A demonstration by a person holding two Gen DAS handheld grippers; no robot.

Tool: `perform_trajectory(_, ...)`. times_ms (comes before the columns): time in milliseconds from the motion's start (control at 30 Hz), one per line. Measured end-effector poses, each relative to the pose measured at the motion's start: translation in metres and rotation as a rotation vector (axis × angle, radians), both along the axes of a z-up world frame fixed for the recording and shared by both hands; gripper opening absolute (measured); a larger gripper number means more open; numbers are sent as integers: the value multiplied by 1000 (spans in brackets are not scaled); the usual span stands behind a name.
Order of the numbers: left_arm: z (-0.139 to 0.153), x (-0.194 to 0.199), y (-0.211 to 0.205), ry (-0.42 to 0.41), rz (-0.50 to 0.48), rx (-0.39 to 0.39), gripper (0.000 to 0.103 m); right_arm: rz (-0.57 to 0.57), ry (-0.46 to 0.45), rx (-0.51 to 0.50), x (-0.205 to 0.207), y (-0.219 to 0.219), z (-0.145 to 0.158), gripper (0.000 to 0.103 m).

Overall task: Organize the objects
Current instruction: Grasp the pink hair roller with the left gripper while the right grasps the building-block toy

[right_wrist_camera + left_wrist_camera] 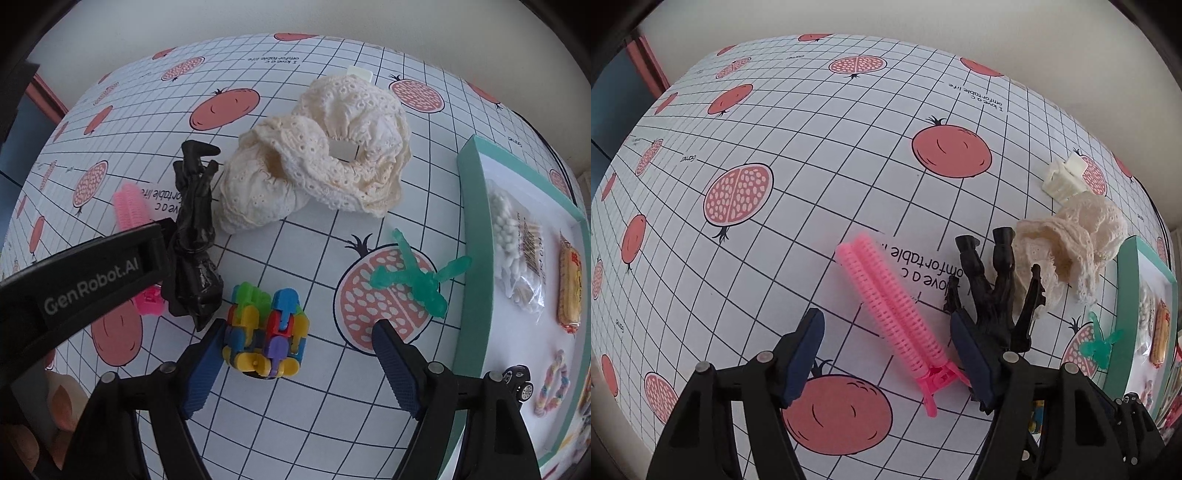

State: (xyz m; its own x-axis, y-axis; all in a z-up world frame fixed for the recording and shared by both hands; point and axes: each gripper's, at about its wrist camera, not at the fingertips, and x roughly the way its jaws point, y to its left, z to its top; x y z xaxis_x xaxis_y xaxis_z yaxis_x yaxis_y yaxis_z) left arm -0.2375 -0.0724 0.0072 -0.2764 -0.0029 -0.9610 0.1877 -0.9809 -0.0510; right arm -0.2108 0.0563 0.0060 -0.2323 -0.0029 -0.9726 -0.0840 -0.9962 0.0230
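Two grippers are yours to read, and both stand with their fingers apart, holding nothing. Your left gripper (886,363) sits low over the tablecloth (812,155), a white grid print with pink fruit. The pink hair roller clip (894,314) lies flat between its fingers, touching neither; its clip end points toward you. The black claw clip (997,291) lies just beside the right finger (971,362) of that gripper, partly behind it; whether they touch cannot be told.

Your right gripper (295,365) is wide open over the cloth. The block toy (266,332), made of many coloured pieces, lies against or just beside its left finger (203,365), well clear of the right one. From this view the black claw clip (194,236) sits left of the toy, with the left gripper's body crossing in front of the pink clip (129,206).

Beyond lie the cream lace scrunchies (317,155), bunched together and touching the black clip. A white claw clip (1063,179) rests past them. The green clip (417,275) lies near the teal box (469,258), outside it. The box holds cotton swabs (509,236), a wrapped snack (570,288), a toy car (519,382) and a beaded band (552,384)
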Motion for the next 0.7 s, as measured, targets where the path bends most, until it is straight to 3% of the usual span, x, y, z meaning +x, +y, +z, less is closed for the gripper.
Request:
perform_trajectory(500, -4, 1, -2, -23, -54, -30, 72, 20, 2, 2, 2, 6, 4, 81)
perform_trajectory(633, -3, 2, 5, -37, -98, -107, 66, 24, -1, 13, 2, 7, 6, 76)
perform_trajectory(700, -4, 2, 5, -35, -103, -104, 65, 21, -1, 22, 3, 8, 8, 71)
